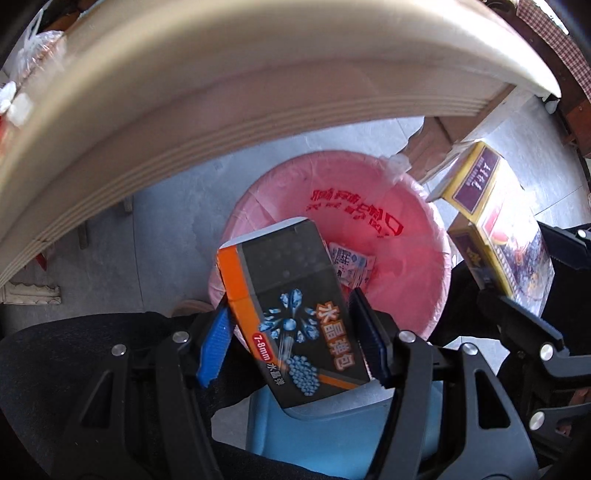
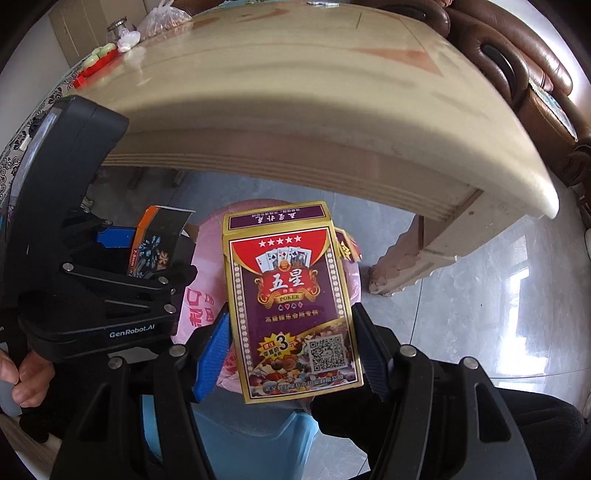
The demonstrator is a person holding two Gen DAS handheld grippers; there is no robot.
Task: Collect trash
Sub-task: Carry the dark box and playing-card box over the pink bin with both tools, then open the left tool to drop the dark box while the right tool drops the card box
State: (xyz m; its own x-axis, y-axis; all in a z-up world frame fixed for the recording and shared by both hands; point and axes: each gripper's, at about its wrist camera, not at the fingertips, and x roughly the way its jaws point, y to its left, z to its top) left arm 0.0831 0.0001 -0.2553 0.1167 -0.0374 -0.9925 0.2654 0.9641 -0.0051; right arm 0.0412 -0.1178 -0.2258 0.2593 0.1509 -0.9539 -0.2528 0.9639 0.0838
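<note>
My left gripper (image 1: 291,328) is shut on a black and orange box (image 1: 291,295) with blue crystal pictures, held over a bin lined with a pink bag (image 1: 369,206). A small printed packet (image 1: 351,267) lies at the bottom of the bag. My right gripper (image 2: 291,347) is shut on a red, purple and gold playing card box (image 2: 291,299), also above the pink bag (image 2: 192,306). In the left wrist view the card box (image 1: 491,229) and the right gripper show at the right edge. The right wrist view has the left gripper (image 2: 92,266) with its box (image 2: 151,243) at the left.
A cream table (image 2: 295,92) with a thick moulded edge overhangs the bin; its carved leg (image 2: 417,258) stands on the grey tiled floor (image 2: 480,314). A light blue stool (image 1: 332,435) sits under the grippers. A plastic bag (image 2: 162,18) and a red item (image 2: 92,70) rest on the table. A hand (image 2: 22,376) grips the left handle.
</note>
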